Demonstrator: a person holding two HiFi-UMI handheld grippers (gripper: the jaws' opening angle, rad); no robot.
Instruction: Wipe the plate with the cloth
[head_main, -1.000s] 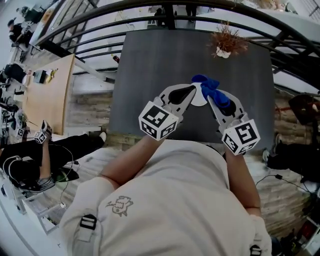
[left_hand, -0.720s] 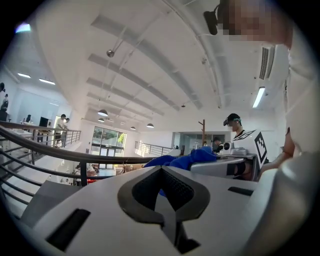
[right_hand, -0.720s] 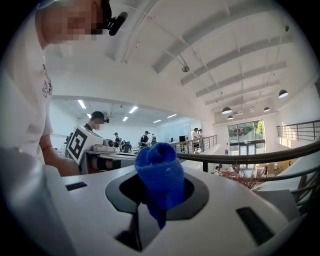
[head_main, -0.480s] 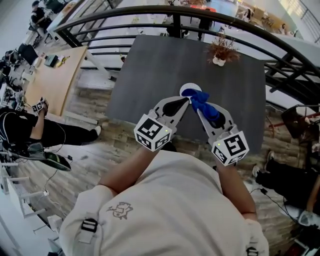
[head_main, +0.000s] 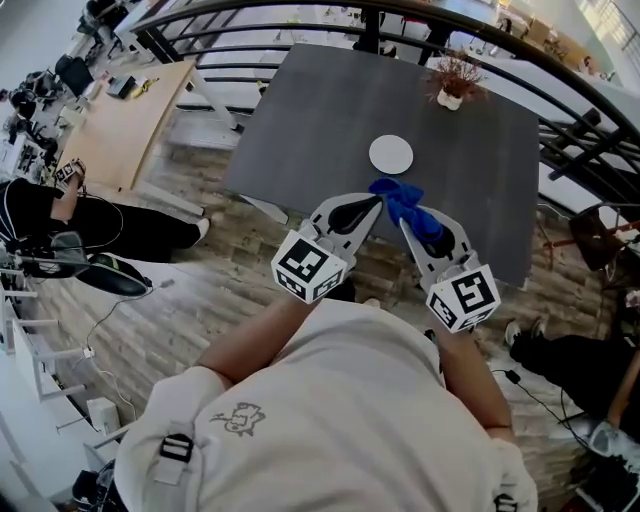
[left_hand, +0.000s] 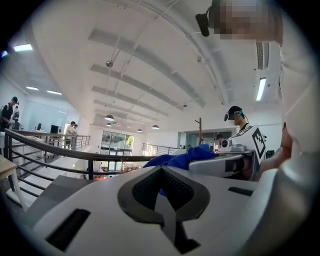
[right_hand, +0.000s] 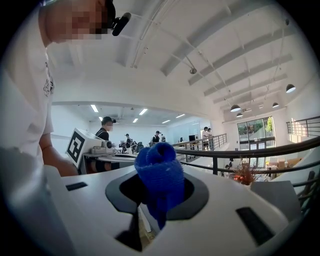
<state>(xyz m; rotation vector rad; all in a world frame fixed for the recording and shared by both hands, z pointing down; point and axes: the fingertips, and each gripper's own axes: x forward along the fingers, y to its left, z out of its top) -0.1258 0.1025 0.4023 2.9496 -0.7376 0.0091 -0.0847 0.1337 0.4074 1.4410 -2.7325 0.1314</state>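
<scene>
Withdrawn from plate (head_main: 391, 155) toward table (head_main: 320, 120) edge: left gripper (head_main: 372, 200) closed, right gripper (head_main: 405, 216) clamping cloth (head_main: 396, 193).

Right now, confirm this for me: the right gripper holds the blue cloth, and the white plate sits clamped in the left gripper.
One part is wrong. The left gripper is shut on nothing. The white plate lies on the dark table, apart from both grippers, as the head view shows. The right gripper does hold the blue cloth.

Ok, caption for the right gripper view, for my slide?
Right gripper shut on the blue cloth, railing and potted plant beyond.
</scene>
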